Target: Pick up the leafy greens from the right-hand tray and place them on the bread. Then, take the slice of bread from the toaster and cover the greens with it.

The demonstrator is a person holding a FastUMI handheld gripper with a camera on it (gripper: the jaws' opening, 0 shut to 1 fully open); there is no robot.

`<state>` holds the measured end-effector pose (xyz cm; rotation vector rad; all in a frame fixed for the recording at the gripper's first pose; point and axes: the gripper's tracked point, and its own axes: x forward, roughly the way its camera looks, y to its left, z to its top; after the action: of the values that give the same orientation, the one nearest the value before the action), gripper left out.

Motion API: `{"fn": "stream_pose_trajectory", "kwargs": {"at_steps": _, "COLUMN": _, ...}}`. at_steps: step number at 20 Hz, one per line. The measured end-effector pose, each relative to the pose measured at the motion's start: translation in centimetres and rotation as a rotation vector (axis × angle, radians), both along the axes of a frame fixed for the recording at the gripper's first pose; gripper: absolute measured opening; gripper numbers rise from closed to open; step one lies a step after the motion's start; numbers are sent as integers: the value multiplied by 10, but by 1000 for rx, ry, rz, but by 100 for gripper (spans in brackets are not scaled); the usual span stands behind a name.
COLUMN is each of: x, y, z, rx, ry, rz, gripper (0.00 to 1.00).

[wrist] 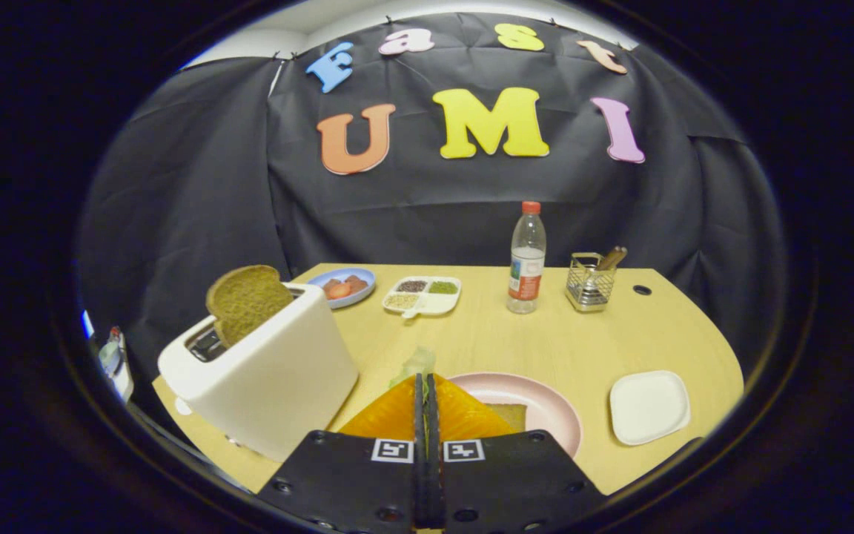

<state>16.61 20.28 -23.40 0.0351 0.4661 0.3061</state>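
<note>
My gripper (pixel 425 380) is shut on the pale leafy greens (pixel 415 365), which stick out just past the fingertips, above the table. Right of the fingers lies a pink plate (pixel 545 400) holding a slice of bread (pixel 510 415), partly hidden behind them. The white square tray (pixel 649 406) further right has nothing on it. To the left of the fingers stands a white toaster (pixel 271 371) with a brown bread slice (pixel 245 300) poking up out of its slot.
At the back of the wooden table (pixel 486 341) stand a blue plate with food (pixel 344 285), a white divided dish of grains (pixel 422 295), a water bottle (pixel 527 259) and a wire holder with utensils (pixel 591 280). A round hole (pixel 642 290) is near the far right edge.
</note>
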Motion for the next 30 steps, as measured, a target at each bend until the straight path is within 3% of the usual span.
{"fn": "stream_pose_trajectory", "kwargs": {"at_steps": 5, "x": 33, "y": -29, "z": -37, "rx": -47, "ry": 38, "rz": -57, "gripper": 0}}
{"fn": "stream_pose_trajectory", "kwargs": {"at_steps": 14, "x": 36, "y": -54, "z": -64, "rx": -56, "ry": 113, "rz": -117, "gripper": 2}}
{"fn": "stream_pose_trajectory", "kwargs": {"at_steps": 15, "x": 35, "y": -57, "z": -65, "rx": -64, "ry": 116, "rz": -117, "gripper": 6}}
{"fn": "stream_pose_trajectory", "kwargs": {"at_steps": 16, "x": 35, "y": -62, "z": -63, "rx": -78, "ry": 109, "rz": -136, "gripper": 25}}
{"fn": "stream_pose_trajectory", "kwargs": {"at_steps": 17, "x": 33, "y": -67, "z": -56, "rx": -85, "ry": 93, "rz": -151, "gripper": 30}}
{"fn": "stream_pose_trajectory", "kwargs": {"at_steps": 20, "x": 29, "y": -68, "z": -41, "rx": -87, "ry": 63, "rz": -161, "gripper": 84}}
{"fn": "stream_pose_trajectory", "kwargs": {"at_steps": 21, "x": 26, "y": -68, "z": -32, "rx": -80, "ry": 48, "rz": -162, "gripper": 90}}
{"fn": "stream_pose_trajectory", "kwargs": {"at_steps": 23, "x": 22, "y": -70, "z": -10, "rx": -73, "ry": 6, "rz": -173, "gripper": 96}}
{"fn": "stream_pose_trajectory", "kwargs": {"at_steps": 30, "x": -7, "y": -40, "z": 65, "rx": -1, "ry": -65, "rz": -149, "gripper": 96}}
